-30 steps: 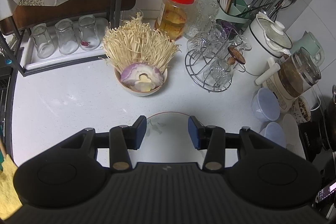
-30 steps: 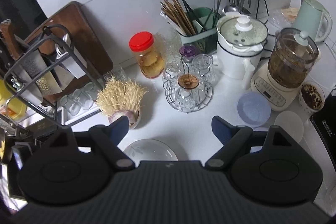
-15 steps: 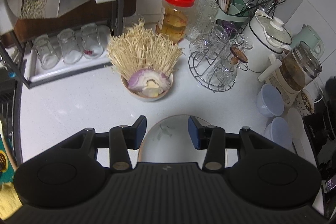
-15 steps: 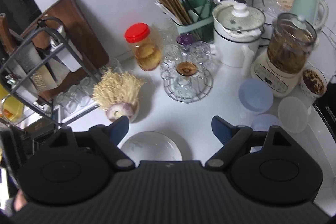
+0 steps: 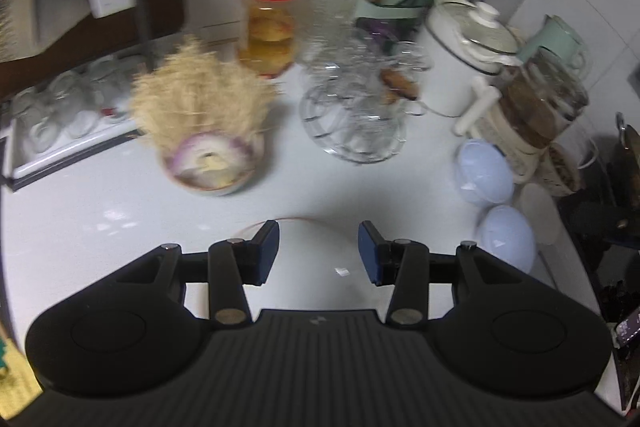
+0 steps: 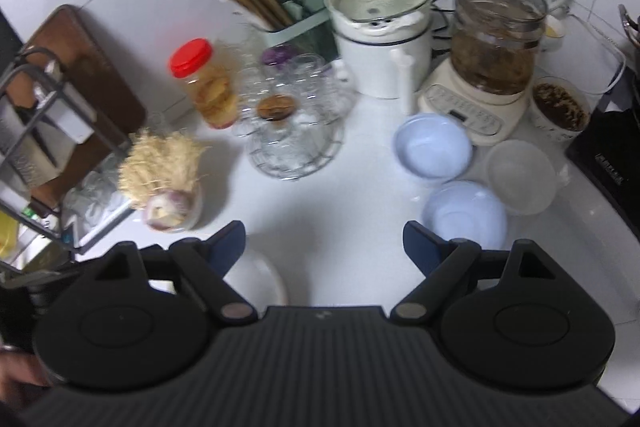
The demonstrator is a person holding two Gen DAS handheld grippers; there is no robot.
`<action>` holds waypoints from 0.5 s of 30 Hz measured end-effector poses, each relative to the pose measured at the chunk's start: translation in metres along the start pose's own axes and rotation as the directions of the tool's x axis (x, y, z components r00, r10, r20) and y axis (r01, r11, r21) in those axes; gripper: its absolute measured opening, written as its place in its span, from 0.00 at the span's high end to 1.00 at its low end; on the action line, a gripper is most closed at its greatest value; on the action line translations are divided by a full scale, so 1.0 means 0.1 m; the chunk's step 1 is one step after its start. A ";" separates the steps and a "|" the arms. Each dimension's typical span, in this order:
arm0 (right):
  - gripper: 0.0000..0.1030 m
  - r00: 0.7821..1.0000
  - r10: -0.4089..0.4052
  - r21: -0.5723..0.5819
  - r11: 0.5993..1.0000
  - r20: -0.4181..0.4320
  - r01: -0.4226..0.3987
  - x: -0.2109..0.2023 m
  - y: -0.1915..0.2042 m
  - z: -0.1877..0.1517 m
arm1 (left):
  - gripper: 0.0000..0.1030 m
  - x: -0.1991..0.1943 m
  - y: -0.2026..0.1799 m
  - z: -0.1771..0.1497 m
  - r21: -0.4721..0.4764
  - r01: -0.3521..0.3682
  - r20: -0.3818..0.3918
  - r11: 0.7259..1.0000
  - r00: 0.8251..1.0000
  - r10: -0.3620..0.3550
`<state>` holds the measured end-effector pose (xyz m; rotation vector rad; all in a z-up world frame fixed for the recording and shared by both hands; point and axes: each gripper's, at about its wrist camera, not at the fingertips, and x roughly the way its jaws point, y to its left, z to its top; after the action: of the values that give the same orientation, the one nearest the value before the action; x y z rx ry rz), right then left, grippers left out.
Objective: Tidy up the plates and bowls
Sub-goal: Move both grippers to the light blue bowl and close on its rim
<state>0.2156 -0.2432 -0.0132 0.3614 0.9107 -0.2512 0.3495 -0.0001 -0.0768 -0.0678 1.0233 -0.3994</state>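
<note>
The left gripper hangs over the white counter with its jaws parted, and the white plate lies flat right in the gap between them, though whether the blue pads touch the rim I cannot tell. Straight ahead of it, a little to its left, sits the bowl of enoki mushrooms and cut onion (blurred in this view), and further ahead the red-lidded jar beside the wire rack of glasses. Off to its right, two pale blue bowls sit close together, mouths tipped toward the camera. Over on the other side, the right gripper is spread wide with nothing between its fingers, only bare counter ahead. The plate shows just under its left finger, half hidden. Ahead and to its right, the blue bowls stand upright, one nearer and one further, with a clear plastic container just beside them and the blender behind.
</note>
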 end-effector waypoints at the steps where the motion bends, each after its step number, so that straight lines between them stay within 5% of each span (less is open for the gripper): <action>1: 0.15 1.000 0.004 -0.002 1.000 0.001 -0.004 0.04 -0.11 0.00 | 0.52 0.03 -0.09 0.02 0.005 0.014 -0.002 1.000 1.000 -0.014; 12: 0.15 0.999 -0.039 0.040 0.998 -0.035 0.041 0.61 -1.21 -0.02 | 0.52 0.65 -1.05 0.13 0.017 0.128 -0.033 0.992 0.991 -0.127; 15: 0.16 0.998 -0.044 0.067 0.997 -0.043 0.047 0.77 -1.43 -0.06 | 0.52 0.90 -1.23 0.11 0.058 0.111 -0.054 0.992 0.993 -0.108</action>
<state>0.2055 -0.3758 -0.1072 0.4110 0.9539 -0.3180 0.3639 -0.1475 -0.1147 -0.0593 1.0592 -0.5341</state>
